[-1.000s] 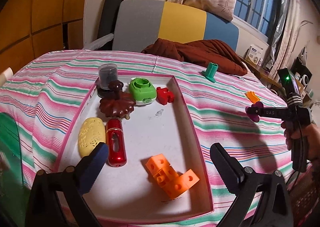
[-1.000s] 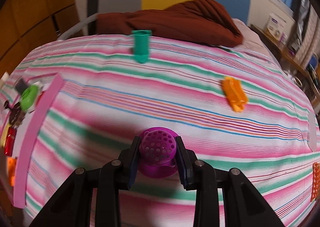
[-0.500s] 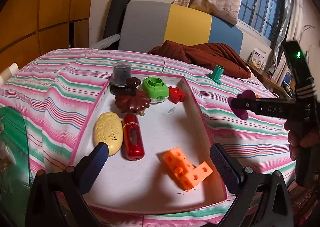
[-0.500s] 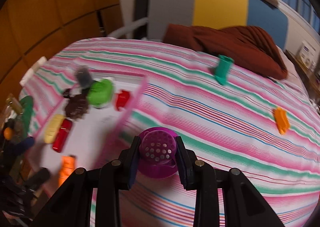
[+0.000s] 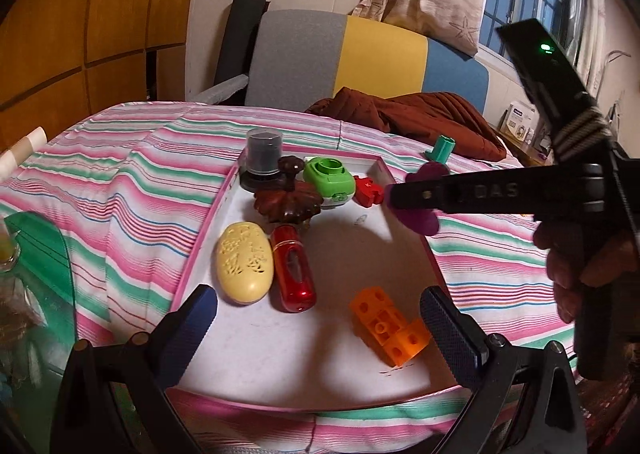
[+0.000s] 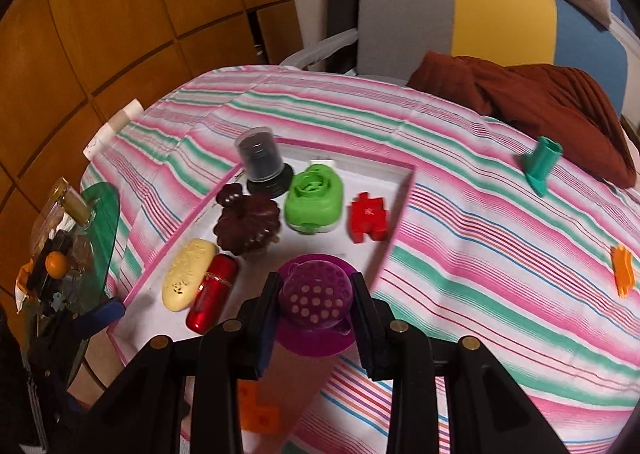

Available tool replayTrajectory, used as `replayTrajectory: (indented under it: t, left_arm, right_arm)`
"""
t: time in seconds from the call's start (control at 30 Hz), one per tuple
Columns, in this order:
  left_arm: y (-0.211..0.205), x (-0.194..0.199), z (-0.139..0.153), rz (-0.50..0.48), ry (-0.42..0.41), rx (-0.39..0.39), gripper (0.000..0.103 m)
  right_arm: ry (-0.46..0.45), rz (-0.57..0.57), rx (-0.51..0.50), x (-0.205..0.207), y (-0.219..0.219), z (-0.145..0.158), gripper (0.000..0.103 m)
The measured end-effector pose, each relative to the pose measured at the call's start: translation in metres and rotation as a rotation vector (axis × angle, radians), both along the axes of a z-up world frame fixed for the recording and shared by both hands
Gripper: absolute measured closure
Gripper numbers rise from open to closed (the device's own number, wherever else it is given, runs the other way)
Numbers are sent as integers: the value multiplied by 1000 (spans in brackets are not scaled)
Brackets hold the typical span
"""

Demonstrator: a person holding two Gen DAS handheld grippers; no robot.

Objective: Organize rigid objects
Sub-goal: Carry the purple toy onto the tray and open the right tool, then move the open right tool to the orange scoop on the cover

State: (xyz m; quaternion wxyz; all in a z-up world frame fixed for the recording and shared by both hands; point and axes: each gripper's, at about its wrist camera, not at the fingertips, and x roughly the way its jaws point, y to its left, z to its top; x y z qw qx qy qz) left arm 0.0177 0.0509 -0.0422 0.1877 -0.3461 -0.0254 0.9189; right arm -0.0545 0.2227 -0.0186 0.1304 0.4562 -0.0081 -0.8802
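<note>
My right gripper (image 6: pixel 314 304) is shut on a purple perforated cup (image 6: pixel 316 296) and holds it above the right edge of the pink-rimmed white tray (image 6: pixel 400 210). In the left wrist view the cup (image 5: pixel 420 216) shows at the gripper's tip over the tray rim (image 5: pixel 404 206). The tray holds a yellow oval (image 5: pixel 245 262), a red bottle (image 5: pixel 294 268), an orange block piece (image 5: pixel 388 324), a brown flower-shaped piece (image 5: pixel 290 202), a green round case (image 5: pixel 330 180), a red block (image 5: pixel 368 190) and a dark jar (image 5: pixel 263 158). My left gripper (image 5: pixel 318 318) is open and empty at the tray's near edge.
A teal cup (image 6: pixel 542 164) and an orange piece (image 6: pixel 624 274) lie on the striped cloth right of the tray. A brown blanket (image 6: pixel 536 102) lies at the back. A green glass shelf (image 6: pixel 102 230) with small items stands at the left.
My right gripper has carried the purple cup leftward from the open cloth to above the tray's right edge. The left gripper has stayed open near the tray's front.
</note>
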Motion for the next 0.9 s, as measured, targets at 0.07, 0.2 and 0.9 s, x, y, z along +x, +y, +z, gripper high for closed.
replayTrajectory:
  t: [0.07,0.2,0.9]
  left_arm:
    - [-4,0,-1,8,-4,4,1]
    - [-11,0,-3,20,-13,15,1]
    - [-11,2,-7,13,-24,24,1]
  right_arm:
    - [-8,9,27,-6,-8,-4,70]
    - [-29,32,86,-18,-24,-17,70]
    - [45,-102,47,-10,18,-8,64]
